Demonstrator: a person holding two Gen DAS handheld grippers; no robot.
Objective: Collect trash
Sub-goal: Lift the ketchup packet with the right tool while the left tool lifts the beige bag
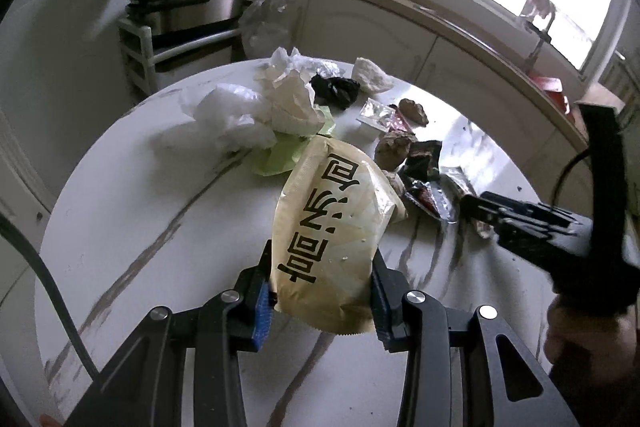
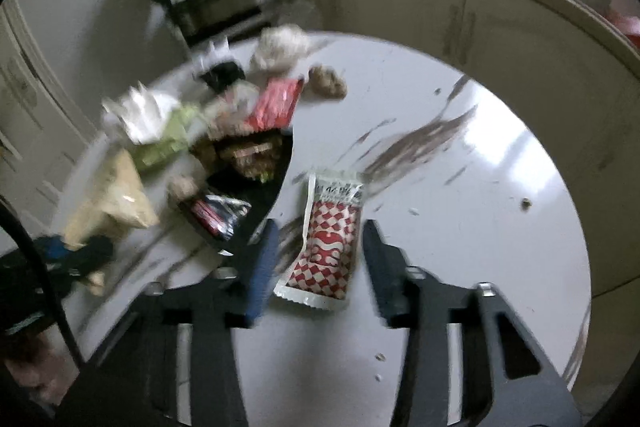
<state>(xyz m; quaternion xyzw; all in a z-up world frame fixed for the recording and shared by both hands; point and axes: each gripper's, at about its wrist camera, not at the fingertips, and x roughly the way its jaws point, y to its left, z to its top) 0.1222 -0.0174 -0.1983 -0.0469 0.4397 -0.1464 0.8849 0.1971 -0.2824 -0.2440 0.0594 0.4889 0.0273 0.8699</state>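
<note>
Your left claw (image 1: 320, 291) pinches a crumpled beige paper wrapper with black lettering (image 1: 332, 227) above the white marble worktop (image 1: 140, 227). Your right claw (image 2: 316, 263) is spread around a red-and-white checkered sachet (image 2: 328, 243); the trash pile (image 2: 224, 131) lies at ten o'clock.

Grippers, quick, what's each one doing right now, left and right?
Left gripper: closed on the beige wrapper, lifted above the table.
Right gripper: open, fingers either side of the red-and-white checkered packet, not gripping it.
</note>
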